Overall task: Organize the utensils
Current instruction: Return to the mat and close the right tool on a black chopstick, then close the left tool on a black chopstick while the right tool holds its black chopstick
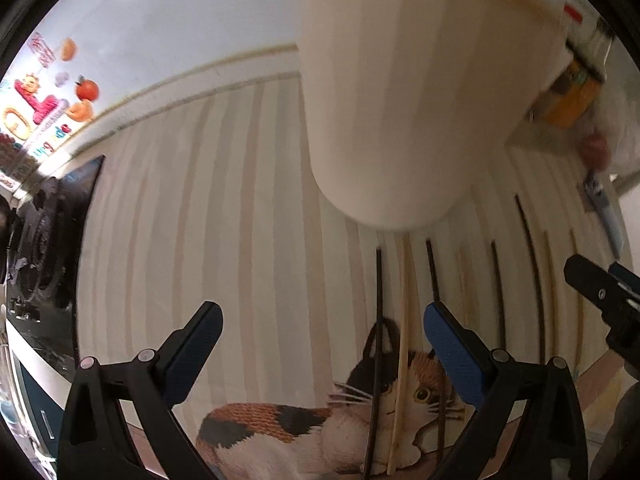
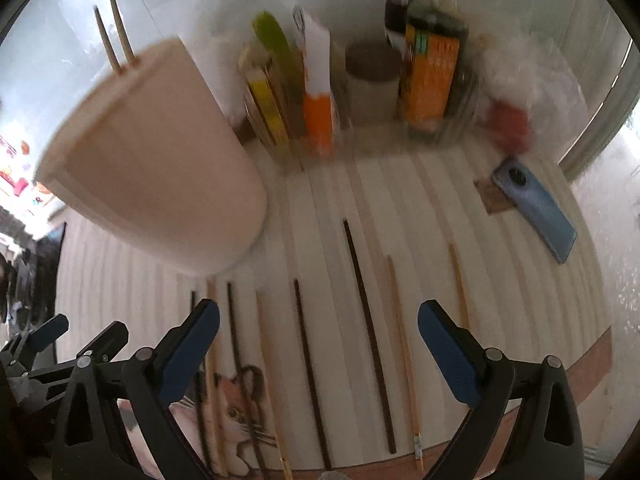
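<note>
Lying chopsticks: dark chopsticks point(image 2: 366, 320) and pale wooden chopsticks point(image 2: 404, 348) are spread side by side, roughly parallel, on the striped cloth point(image 2: 420, 200) covering the tabletop; several lower ends cross the printed cat point(image 1: 280, 432).
Holder: a tall cream utensil holder point(image 2: 160, 168) stands just beyond the upper ends of the leftmost sticks; two wooden chopsticks point(image 2: 114, 32) poke up from its top.
Left claw: the left claw point(image 1: 322, 322) is released, its blue-padded fingers point(image 1: 452, 352) spread wide above the cloth; one dark and one pale stick run between them, untouched.
Right claw: the right claw point(image 2: 318, 320) is released too, jaws wide, poised over a dark stick and pale ones, gripping nothing.
Behind: a clear jar of packets point(image 2: 288, 100), an orange-labelled box point(image 2: 430, 76), a dark-capped jar point(image 2: 372, 80) and bottles stand along the wall.
Right edge: a blue phone point(image 2: 536, 208) lies on the cloth, partly over a brown coaster point(image 2: 490, 196).
Blur: both views are smeared, so finer detail cannot be told.
</note>
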{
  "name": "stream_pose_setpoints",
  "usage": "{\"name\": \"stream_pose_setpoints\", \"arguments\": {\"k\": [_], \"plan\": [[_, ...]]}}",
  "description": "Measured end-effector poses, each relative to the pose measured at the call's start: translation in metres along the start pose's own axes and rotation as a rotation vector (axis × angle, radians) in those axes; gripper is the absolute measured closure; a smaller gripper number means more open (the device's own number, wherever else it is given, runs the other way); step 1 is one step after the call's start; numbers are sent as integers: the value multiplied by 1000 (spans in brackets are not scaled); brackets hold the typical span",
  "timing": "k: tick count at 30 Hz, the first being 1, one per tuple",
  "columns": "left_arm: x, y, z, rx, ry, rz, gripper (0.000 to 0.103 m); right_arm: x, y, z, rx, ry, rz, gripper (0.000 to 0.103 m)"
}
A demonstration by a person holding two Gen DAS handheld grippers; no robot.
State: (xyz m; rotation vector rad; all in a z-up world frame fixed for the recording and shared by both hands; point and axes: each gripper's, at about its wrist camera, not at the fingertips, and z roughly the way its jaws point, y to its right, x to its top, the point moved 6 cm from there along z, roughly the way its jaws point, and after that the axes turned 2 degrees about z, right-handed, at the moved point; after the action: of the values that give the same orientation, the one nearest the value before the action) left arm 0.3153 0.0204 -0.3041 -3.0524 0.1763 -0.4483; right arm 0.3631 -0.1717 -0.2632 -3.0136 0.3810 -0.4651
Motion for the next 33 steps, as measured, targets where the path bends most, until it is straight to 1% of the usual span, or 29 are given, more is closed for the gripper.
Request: {"name": "stream_pose_setpoints", "arguments": {"k": [1,2,3,4,6,7,8,10,11,13,14,15,16,17,18,19,20,22,23,25,28,31,33], "plan": [[-3,1,6,-3,-15,4,8,-2,1,4,3,-12,1,12],[-6,3,12,-13,-34,7,12,-6,2,9,3,-28,0,14],[-10,5,19,-25,-56,6,22,-8,3,12,8,-43,0,20],[-12,6,25,-33,-73,3,30,-12,3,19,27,-72,-3,34],[-19,8,36,-55,-104,-5,33,-21,0,31,46,-142,-22,47],[-21,9,40,-66,-113,-7,36,-24,0,35,52,-159,-28,50],[-23,11,43,-73,-119,-3,39,-27,-2,39,61,-173,-37,52],[-26,15,50,-80,-139,11,52,-35,-6,46,61,-205,-64,54],[-27,17,54,-86,-149,19,56,-39,-8,49,64,-220,-75,54],[-31,22,64,-82,-174,35,71,-46,-11,56,59,-248,-97,55],[-33,24,67,-84,-184,41,74,-49,-12,58,55,-255,-105,55],[-31,25,65,-93,-169,37,79,-52,-13,60,51,-264,-114,57],[-31,26,64,-92,-171,42,86,-55,-15,64,45,-274,-126,60],[-29,27,62,-91,-173,46,92,-58,-15,66,39,-281,-135,60],[-29,25,62,-74,-185,46,101,-61,-15,69,26,-288,-144,62],[-29,22,64,-72,-202,33,101,-63,-14,72,12,-293,-151,68],[-29,20,63,-83,-190,13,101,-66,-14,74,4,-299,-155,72],[-29,14,60,-81,-192,-11,102,-71,-9,83,-20,-319,-156,88],[-28,8,58,-76,-196,-25,102,-74,-8,87,-11,-328,-150,89],[-30,-3,55,-85,-209,-70,103,-76,-3,86,-29,-322,-151,97],[-33,-16,49,-112,-226,-116,103,-78,3,85,-30,-327,-141,97],[-30,-14,39,-244,-212,-170,100,-77,15,85,-32,-343,-129,97],[-24,-5,33,-292,-209,-159,98,-77,19,85,-25,-348,-126,97]]}}
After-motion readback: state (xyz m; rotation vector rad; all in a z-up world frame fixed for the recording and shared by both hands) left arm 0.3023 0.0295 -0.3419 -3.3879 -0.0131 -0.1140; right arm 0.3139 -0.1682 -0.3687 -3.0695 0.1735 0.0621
